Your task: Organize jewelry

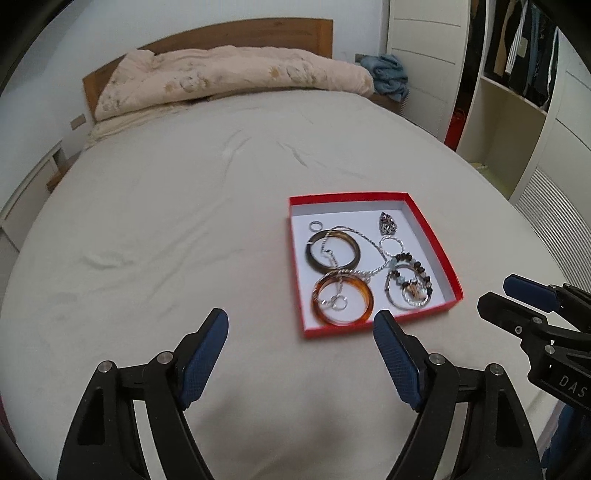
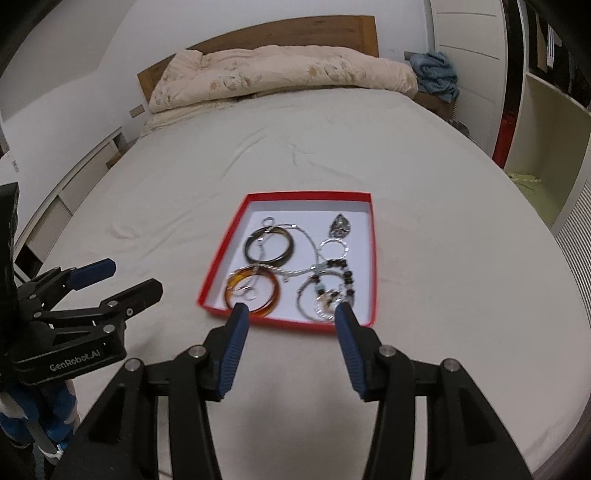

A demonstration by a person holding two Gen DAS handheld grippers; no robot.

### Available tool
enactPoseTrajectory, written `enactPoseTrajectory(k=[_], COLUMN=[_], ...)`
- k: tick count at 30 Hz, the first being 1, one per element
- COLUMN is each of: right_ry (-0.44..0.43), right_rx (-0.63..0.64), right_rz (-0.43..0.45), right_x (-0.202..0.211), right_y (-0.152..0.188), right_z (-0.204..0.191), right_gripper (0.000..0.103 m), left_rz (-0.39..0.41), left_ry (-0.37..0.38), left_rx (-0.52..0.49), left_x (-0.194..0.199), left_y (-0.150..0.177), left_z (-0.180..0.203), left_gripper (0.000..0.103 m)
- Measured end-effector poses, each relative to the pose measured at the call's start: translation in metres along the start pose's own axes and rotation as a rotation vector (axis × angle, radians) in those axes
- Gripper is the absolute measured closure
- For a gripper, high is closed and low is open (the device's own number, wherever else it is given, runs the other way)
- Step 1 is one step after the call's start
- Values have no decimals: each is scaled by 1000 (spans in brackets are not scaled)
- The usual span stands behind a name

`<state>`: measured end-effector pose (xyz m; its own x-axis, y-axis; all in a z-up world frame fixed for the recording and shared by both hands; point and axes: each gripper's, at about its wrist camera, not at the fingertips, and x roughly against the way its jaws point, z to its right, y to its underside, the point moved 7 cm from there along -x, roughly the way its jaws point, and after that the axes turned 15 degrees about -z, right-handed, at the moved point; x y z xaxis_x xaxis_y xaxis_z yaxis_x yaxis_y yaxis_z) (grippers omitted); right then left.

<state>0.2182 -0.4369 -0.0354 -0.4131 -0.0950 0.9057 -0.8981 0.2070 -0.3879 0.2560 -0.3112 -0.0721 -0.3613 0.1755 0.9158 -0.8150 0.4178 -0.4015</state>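
A shallow red box (image 1: 436,243) (image 2: 221,258) with a white floor lies on the bed. Inside it are a dark bangle (image 1: 334,249) (image 2: 270,246), an amber bangle (image 1: 343,300) (image 2: 252,291), a silver chain (image 1: 364,271) (image 2: 303,271), a beaded bracelet (image 1: 412,275) (image 2: 340,277), a thin silver hoop (image 2: 334,248), a small ring (image 1: 316,226) and a dark pendant (image 1: 387,222) (image 2: 340,225). My left gripper (image 1: 300,321) hangs open above the sheet, left of the box's near edge. My right gripper (image 2: 291,313) is open over the near rim, nothing between its fingers.
The grey sheet (image 1: 166,229) spreads wide around the box. A rolled beige quilt (image 1: 236,74) lies against the wooden headboard (image 1: 258,31). Blue cloth (image 1: 388,74) sits on a bedside stand. White wardrobe shelves (image 1: 517,110) stand at the right.
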Motion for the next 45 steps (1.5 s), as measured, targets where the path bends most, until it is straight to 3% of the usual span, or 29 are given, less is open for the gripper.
enactPoseTrajectory(k=[12, 15, 19, 26, 34, 45], right_ry=[-2, 5, 21, 36, 54, 103], right_rx=[68, 79, 91, 107, 87, 111], right_rz=[69, 90, 112, 154, 230, 314], right_x=[64, 79, 94, 116, 134, 156], right_y=[49, 63, 81, 100, 120, 134], right_z=[-68, -83, -99, -121, -132, -148], right_gripper=[56, 49, 47, 46, 41, 37], left_rz=[62, 87, 125, 182, 257, 331], left_ry=[-55, -68, -68, -74, -133, -171], left_rx=[18, 33, 58, 101, 150, 190], left_x=[82, 100, 124, 159, 191, 217], left_y=[73, 89, 109, 136, 162, 184], left_z=[-34, -43, -55, -69, -83, -89], left_gripper=[21, 19, 16, 15, 14, 11])
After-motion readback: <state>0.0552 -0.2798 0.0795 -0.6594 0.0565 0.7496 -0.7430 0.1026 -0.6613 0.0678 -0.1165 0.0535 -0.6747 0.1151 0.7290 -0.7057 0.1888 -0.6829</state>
